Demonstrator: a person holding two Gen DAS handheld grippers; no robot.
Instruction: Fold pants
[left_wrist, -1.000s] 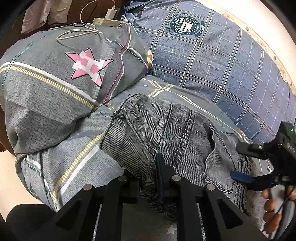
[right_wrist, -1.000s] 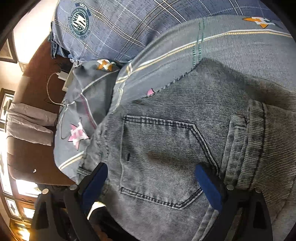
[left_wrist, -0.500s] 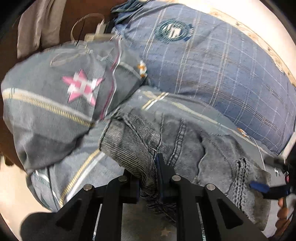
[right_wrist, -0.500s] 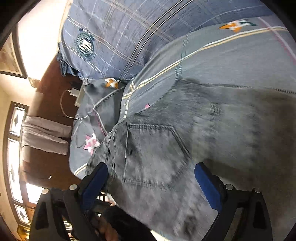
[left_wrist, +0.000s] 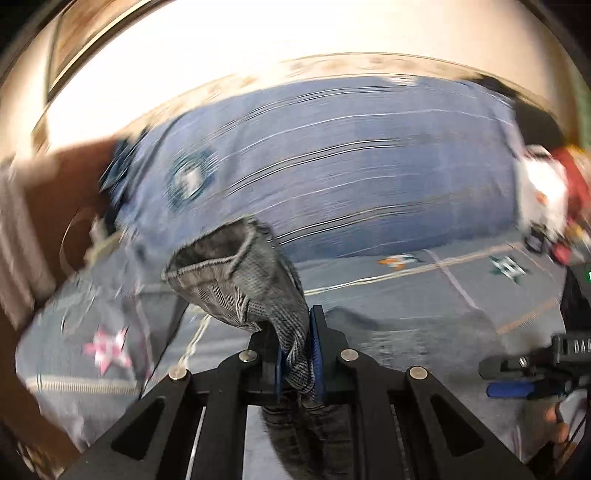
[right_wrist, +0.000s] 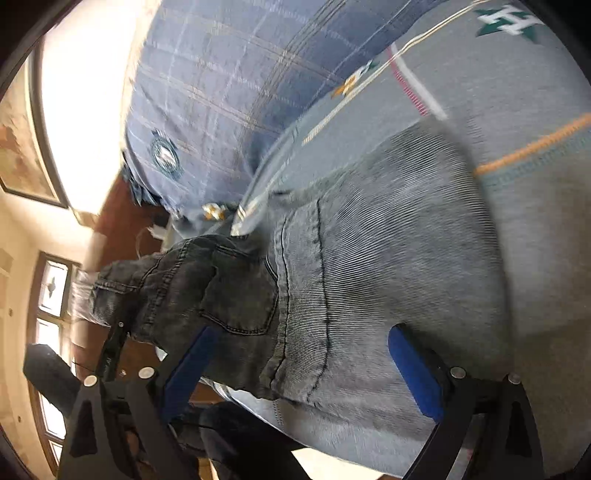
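Left wrist view: we see heavy motion blur streaking the blue plaid pillow (left_wrist: 351, 177) and the bedsheet (left_wrist: 424, 295); only the left gripper (left_wrist: 297, 363) and the denim it pinches stay sharp. The wall above is blown out to white. Right wrist view: we see milder blur, glare from a window (right_wrist: 51, 295) at left, and fisheye curvature with dark corners throughout.

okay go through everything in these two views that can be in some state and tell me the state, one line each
jeans: partly lifted, one end bunched and raised, the rest spread on the bedspread
left gripper: jaws shut on a fold of the jeans
right gripper: jaws wide open, gripping nothing
bedspread: spread flat under the jeans
blue plaid pillow: lying beyond the bedspread
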